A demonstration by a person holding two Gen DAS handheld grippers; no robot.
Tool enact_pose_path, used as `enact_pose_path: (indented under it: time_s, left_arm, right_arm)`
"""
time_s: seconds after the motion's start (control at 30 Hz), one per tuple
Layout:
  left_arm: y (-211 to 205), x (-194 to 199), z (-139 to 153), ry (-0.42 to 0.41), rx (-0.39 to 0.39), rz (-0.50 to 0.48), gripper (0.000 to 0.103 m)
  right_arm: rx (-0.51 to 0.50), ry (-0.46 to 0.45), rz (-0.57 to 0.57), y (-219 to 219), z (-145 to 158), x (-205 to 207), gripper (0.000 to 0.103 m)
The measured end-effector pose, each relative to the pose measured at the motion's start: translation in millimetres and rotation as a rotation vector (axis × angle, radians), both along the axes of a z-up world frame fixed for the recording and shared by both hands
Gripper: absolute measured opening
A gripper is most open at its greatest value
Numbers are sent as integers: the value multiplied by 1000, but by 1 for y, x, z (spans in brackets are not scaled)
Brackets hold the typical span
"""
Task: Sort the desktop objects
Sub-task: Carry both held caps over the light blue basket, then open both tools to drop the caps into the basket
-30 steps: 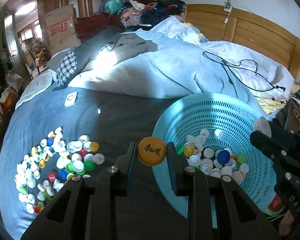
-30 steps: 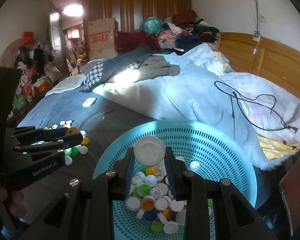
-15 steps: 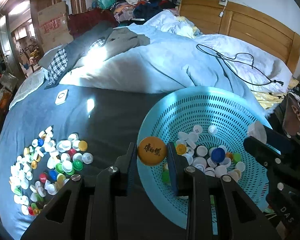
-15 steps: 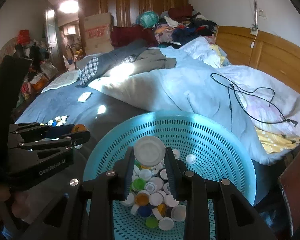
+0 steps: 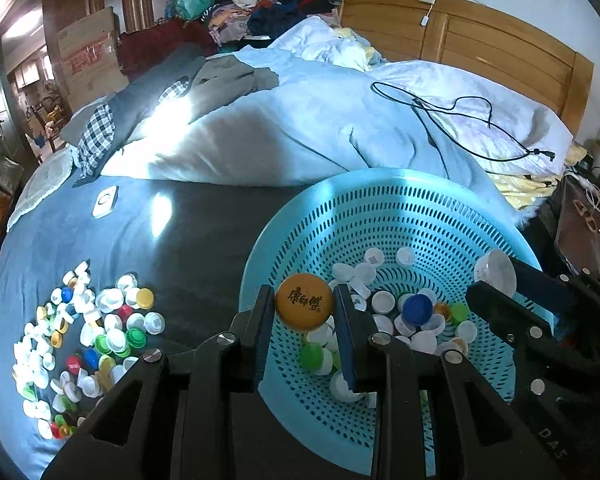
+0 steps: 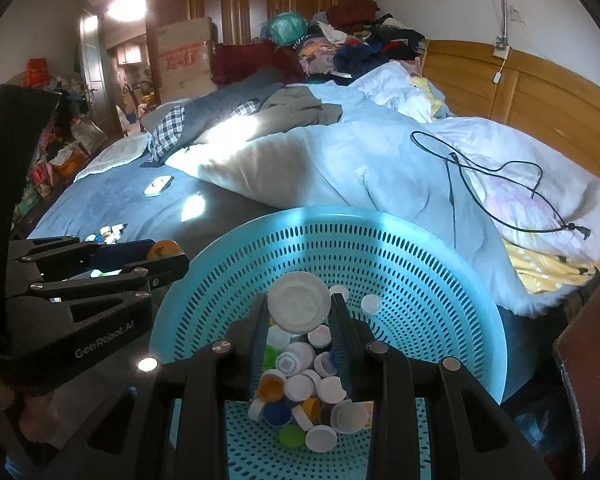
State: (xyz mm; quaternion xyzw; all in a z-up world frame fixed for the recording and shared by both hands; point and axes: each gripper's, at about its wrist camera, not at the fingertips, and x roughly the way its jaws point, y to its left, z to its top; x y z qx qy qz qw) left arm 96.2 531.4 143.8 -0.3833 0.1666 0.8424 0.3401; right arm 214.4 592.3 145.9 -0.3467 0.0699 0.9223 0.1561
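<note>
My left gripper [image 5: 304, 304] is shut on an orange bottle cap [image 5: 304, 302] with dark lettering, held above the left rim of a turquoise perforated basket [image 5: 400, 216]. Over the basket's inside, my right gripper [image 6: 299, 307] is shut on a larger white cap [image 6: 299, 307]. Several white, blue, green and orange caps [image 6: 300, 392] lie in the basket's bottom. A pile of loose caps [image 5: 80, 336] is spread on the blue blanket to the left. In the left wrist view the right gripper [image 5: 496, 276] comes in from the right with its white cap [image 5: 496, 271]. The left gripper [image 6: 168, 254] shows at the left of the right wrist view.
The basket sits on a dark cloth [image 5: 204, 240] over a bed. A light blue quilt [image 5: 300, 136] with a black cable [image 5: 460, 120] lies behind it. A small white device [image 5: 105, 201] rests on the blanket. A wooden headboard [image 5: 500, 40] and piled clothes [image 5: 260, 4] stand at the back.
My left gripper has carried the orange cap to the right, from outside the basket to above its left rim. The right gripper has stayed over the basket with the white cap.
</note>
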Motion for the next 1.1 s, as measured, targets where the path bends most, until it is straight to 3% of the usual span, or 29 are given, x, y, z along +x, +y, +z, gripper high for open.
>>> enact_pose_path:
  time_s: [0.53,0.63,0.67,0.77,0.9,1.0,1.1]
  left_arm:
    - [5,2,-7,-22,-2,-19,25]
    - [4,1,-8,-37,4,-18,31]
    - [3,1,-8,-36,6,-15,38]
    - [-5,1,-6,-22,17,-9,42]
    - [-33,-2,-6,-8,34,11,47]
    - [-85,-6,-14,35,53,66,48]
    - [-164,-17,-34,56,86,198,48]
  right_arm:
    - [-14,3,-16,6,-2,4,33]
    - [-15,11,-25,7,-1,5,33]
    - [-11,11,-28,7,-1,5,37]
    - [-8,25,-39,6,1,7,56]
    - [-14,34,-27,1,1,5,59]
    - [-21,47,7,-11,2,4,62]
    - [-19,48,55,-27,-1,0,65]
